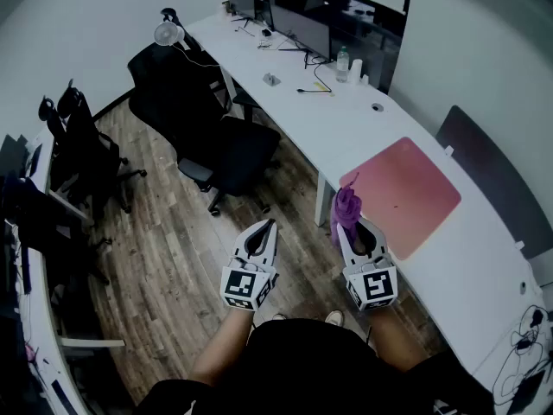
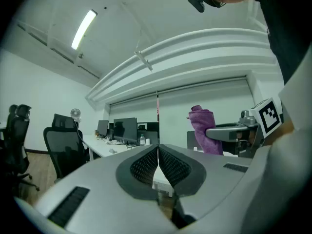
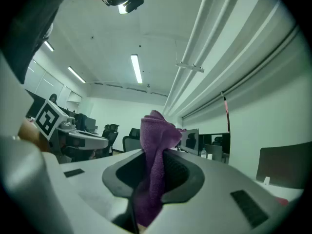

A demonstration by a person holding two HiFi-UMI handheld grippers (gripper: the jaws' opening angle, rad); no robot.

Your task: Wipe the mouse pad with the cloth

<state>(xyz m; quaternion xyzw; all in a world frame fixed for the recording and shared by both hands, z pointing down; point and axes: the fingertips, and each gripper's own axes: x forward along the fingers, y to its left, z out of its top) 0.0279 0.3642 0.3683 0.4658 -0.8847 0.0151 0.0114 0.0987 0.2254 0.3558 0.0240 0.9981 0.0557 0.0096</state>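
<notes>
A pink mouse pad (image 1: 406,194) lies on the long white desk (image 1: 346,128) at the right. My right gripper (image 1: 352,228) is shut on a purple cloth (image 1: 346,206), held in the air near the desk's front edge, short of the pad. In the right gripper view the cloth (image 3: 155,160) stands up between the jaws. My left gripper (image 1: 263,229) is shut and holds nothing, out over the wooden floor. From the left gripper view the cloth (image 2: 204,134) shows at the right, clamped in the other gripper.
Black office chairs (image 1: 212,132) stand along the desk's left side, more chairs (image 1: 78,150) further left. Monitors (image 1: 298,26), a bottle (image 1: 342,63) and cables sit at the desk's far end. A dark panel (image 1: 492,175) stands behind the pad. Cables (image 1: 523,353) hang at the bottom right.
</notes>
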